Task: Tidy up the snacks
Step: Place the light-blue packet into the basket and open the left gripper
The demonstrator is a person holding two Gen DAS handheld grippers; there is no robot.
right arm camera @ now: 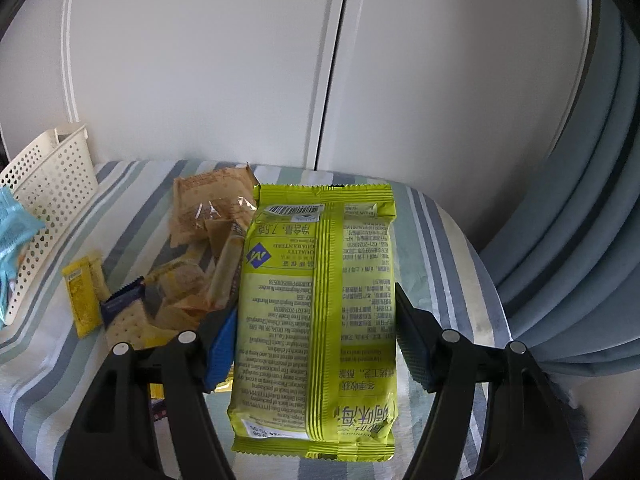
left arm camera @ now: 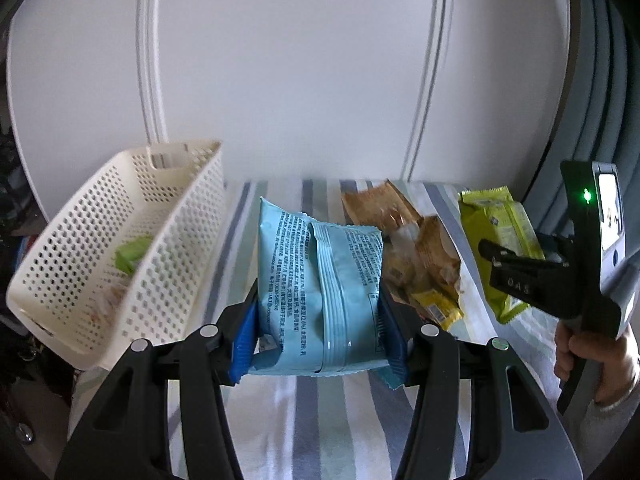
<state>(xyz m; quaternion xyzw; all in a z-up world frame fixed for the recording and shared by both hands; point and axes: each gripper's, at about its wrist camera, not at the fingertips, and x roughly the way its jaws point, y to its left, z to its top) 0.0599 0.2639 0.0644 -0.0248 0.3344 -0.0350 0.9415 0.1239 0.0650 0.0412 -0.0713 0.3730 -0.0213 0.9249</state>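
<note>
The light blue snack bag (left arm camera: 320, 280) is pinched between the blue pads of the left gripper (left arm camera: 318, 330), its jaws closed onto the bag's two sides so that the back seam faces the camera. It is held clear of the striped cloth (left arm camera: 320, 420), presumably so it can be swung across to the white perforated basket (left arm camera: 160, 248) just to its left. The basket is seen tilted, and something green (left arm camera: 130, 254) is already lying inside it.

On the other side, the yellow-green snack packet (right arm camera: 320, 300) is framed by the right gripper (right arm camera: 316, 340). The fingers are set on either flank of the packet, with the pads at or very near its edges; whether it is actually clamped cannot be told. The packet is printed side down, its barcode end pointing away.

Between the two, the brown cracker bag (right arm camera: 212, 208), small yellow sachets (right arm camera: 82, 300) and a dark blue cracker pack (right arm camera: 124, 312) are left piled on the cloth, apparently awaiting sorting.
</note>
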